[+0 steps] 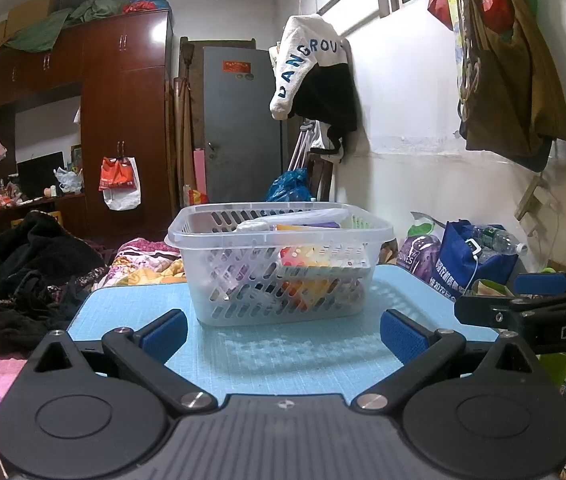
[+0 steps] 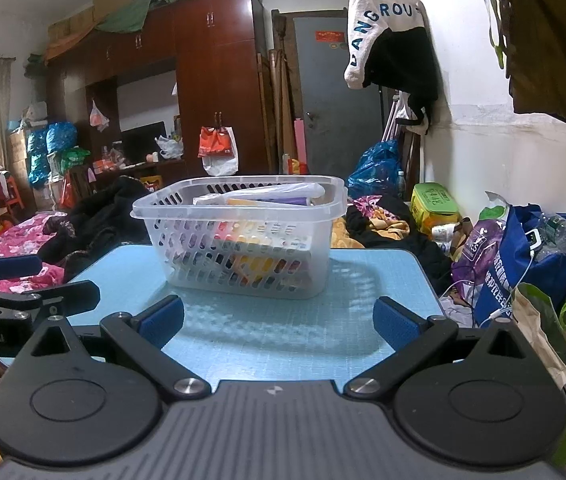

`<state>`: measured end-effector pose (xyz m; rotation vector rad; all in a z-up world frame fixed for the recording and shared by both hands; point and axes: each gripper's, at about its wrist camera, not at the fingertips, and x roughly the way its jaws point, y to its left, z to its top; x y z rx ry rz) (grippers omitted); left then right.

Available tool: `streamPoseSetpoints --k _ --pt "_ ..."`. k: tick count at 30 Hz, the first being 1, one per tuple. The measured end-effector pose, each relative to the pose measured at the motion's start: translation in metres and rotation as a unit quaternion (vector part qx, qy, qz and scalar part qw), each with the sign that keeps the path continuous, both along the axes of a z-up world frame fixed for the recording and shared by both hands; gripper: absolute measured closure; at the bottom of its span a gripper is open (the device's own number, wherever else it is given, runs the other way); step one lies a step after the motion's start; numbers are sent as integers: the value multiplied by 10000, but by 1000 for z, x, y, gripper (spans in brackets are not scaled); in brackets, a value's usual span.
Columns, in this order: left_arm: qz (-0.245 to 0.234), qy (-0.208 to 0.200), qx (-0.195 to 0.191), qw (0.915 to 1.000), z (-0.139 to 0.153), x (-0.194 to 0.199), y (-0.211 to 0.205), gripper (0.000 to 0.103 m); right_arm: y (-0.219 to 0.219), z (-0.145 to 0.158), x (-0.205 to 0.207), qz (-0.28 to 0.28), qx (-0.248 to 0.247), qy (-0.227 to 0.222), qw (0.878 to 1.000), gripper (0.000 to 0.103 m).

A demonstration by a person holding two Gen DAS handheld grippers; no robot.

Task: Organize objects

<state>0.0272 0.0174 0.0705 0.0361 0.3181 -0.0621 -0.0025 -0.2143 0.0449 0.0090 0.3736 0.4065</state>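
Left wrist view, left to right: the left gripper [image 1: 281, 334] spreads its blue-padded jaws wide and empty over the pale blue gridded mat [image 1: 123, 312], the clear slotted plastic basket [image 1: 279, 268] of packets stands mid-mat, and the right gripper [image 2: 277, 320] likewise gapes empty.

Translucent glossy plastic basket [image 1: 279, 276] on matt blue mat [image 1: 283, 344]

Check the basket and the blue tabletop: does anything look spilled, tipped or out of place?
Nothing stands out. The basket stands upright on the blue tabletop, its contents inside. Both the left tongs and right tongs are open and empty.
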Motion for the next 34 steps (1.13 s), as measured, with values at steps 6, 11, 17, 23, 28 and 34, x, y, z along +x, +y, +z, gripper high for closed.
streamPoseSetpoints --k 6,11,17,23,28,34 --pt "-9 16 -5 10000 0 1 0 0 0 0 0 -3 -7 -8 10000 0" --pt "-12 15 0 10000 0 1 0 0 0 0 0 9 -36 -19 10000 0" --pt "-2 10 12 10000 -1 2 -1 0 0 0 -1 3 -48 -24 10000 0" --pt "-20 -53 -53 10000 -1 3 1 0 -3 1 -2 -8 2 -39 10000 0" --pt "-154 -44 -43 9999 -4 6 -1 0 3 -3 1 20 -100 1 9999 0" --pt "-50 -103 1 9999 -6 10 -2 0 4 -3 1 23 -117 -9 9999 0"
